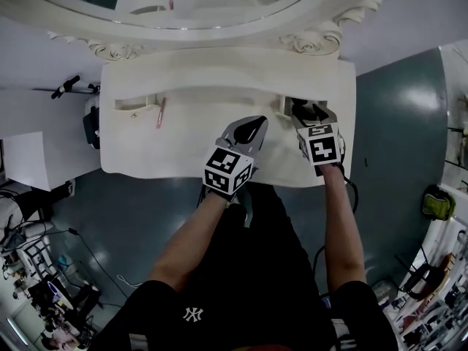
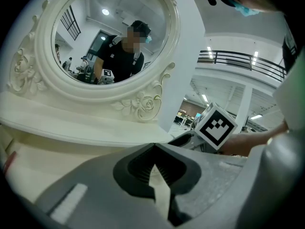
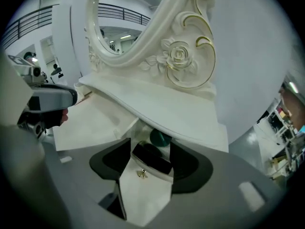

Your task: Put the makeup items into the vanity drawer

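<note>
The white vanity (image 1: 219, 79) has two drawers pulled out. The left drawer (image 1: 135, 104) holds a pink stick (image 1: 159, 112). My right gripper (image 1: 306, 112) hangs open over the right drawer (image 1: 287, 106). In the right gripper view its jaws (image 3: 150, 142) straddle the drawer front (image 3: 143, 194) with its gold knob (image 3: 141, 174), gripping nothing. Inside lie a black item (image 3: 152, 157) and a green round item (image 3: 159, 137). My left gripper (image 1: 262, 120) rests over the tabletop, its tips (image 2: 153, 147) meeting, with nothing between them.
The oval mirror (image 1: 212, 9) with carved roses stands at the back of the vanity. A white cabinet (image 1: 29, 159) stands to the left. Cables and gear (image 1: 44, 284) lie on the grey floor. A yellow-green object (image 1: 437, 203) sits at the right.
</note>
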Available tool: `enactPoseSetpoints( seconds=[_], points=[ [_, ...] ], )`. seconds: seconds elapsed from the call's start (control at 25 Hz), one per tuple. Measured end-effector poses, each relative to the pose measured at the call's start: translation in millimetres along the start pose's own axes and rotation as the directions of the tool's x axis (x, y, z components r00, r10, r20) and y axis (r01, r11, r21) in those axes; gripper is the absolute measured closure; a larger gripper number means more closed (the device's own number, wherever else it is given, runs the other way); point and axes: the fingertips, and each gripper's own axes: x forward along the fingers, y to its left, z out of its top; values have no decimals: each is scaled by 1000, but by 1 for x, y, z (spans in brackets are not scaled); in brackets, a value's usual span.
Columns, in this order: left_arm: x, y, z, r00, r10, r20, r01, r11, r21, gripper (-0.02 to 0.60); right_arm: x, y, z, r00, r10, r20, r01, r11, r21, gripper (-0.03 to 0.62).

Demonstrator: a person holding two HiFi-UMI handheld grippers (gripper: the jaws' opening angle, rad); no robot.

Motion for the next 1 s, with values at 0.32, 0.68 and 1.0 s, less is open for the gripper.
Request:
enactPoseSetpoints(
  seconds=[0.32,0.68,1.0],
  points=[
    [-5,-4,3,1000,1,12,-1,1000,2,581,-24,-2,6,999,-15,45,11,996,84,473],
    [-38,17,0,997,64,38,-63,998,-24,581,-28,81,33,977,75,198,-76,997,1,566],
    [-101,58,-10,978,194,78,-189,979,-73,581,-13,184,69,930,258,263,-235,965,-115,566]
  ],
)
